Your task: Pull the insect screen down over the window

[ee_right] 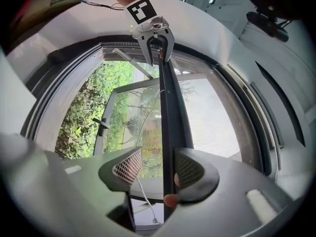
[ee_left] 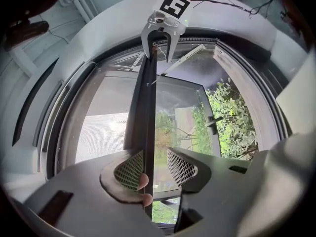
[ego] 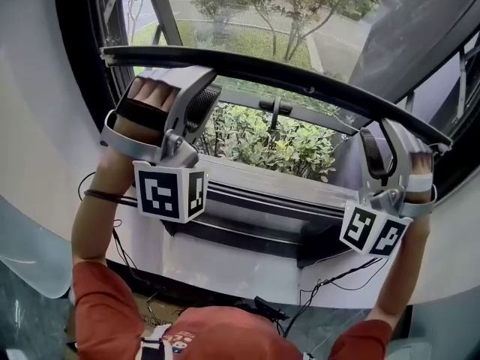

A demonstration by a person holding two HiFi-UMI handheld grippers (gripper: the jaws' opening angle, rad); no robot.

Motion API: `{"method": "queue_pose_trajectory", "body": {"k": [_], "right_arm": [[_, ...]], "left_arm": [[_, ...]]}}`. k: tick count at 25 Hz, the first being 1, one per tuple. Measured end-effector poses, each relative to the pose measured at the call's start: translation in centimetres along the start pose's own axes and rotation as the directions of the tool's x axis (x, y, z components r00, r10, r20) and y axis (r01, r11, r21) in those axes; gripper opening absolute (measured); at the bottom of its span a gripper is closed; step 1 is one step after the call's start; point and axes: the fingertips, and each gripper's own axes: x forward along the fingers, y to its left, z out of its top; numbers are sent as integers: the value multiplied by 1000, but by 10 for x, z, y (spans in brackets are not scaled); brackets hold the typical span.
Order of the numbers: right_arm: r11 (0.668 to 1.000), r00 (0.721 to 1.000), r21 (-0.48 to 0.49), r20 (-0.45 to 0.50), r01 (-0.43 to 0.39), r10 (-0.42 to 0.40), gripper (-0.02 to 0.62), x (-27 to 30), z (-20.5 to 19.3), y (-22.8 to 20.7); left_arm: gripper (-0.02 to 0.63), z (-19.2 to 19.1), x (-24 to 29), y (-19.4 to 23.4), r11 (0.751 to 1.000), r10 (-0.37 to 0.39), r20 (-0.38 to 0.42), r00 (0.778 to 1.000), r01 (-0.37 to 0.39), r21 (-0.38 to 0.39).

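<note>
The left tool (ee_left: 155, 166) and right tool (ee_right: 159, 169) stand open astride the screen bar (ee_left: 143, 107), one pad of each touching it.

Leafy green shrubs (ego: 277, 137) outdoors, close in. Thin-trunked trees (ego: 292, 6) behind them on lawn (ego: 225, 40), paved path (ego: 330, 47) beside. Thin black cables (ego: 339, 277) trail across white wall (ego: 225, 265), low.

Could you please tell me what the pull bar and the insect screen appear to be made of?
Pull bar: probably dark coated metal, being slim and rigid with a faint sheen. Insect screen: fine grey woven mesh, semi-transparent; fibre unclear.
</note>
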Motion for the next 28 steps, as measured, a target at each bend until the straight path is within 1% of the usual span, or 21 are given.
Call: {"method": "queue_pose_trajectory", "body": {"k": [2, 4, 6, 10, 13, 16, 19, 23, 28], "right_arm": [[1000, 1000, 7, 1, -17, 17, 215, -5, 2, 24], [999, 999, 23, 4, -35, 34, 216, -9, 3, 38], [997, 998, 50, 8, -55, 54, 215, -10, 4, 41], [987, 994, 117, 15, -105, 104, 213, -14, 3, 43], [981, 991, 138, 16, -137, 136, 214, -15, 2, 46], [973, 985, 148, 15, -175, 174, 213, -18, 3, 60], [964, 980, 174, 21, -200, 199, 215, -24, 4, 82], [948, 968, 199, 19, -249, 250, 215, -35, 6, 112], [916, 942, 228, 22, -330, 334, 216, -46, 7, 149]], "left_arm": [[152, -1, -5, -24, 1000, -16, -3, 1000, 16, -2], [152, -2, -8, -40, 1000, -29, 2, 1000, 29, -12], [154, -2, -10, -44, 999, -42, 7, 999, 42, -18], [153, 2, -11, -46, 995, -92, 15, 996, 93, -24], [155, 3, -12, -50, 990, -134, 22, 991, 135, -34], [155, 3, -16, -65, 985, -167, 33, 985, 169, -44], [155, 3, -23, -86, 980, -193, 32, 981, 194, -45], [155, 4, -33, -115, 966, -252, 30, 967, 253, -51], [156, 5, -46, -152, 935, -348, 23, 937, 349, -60]]}}
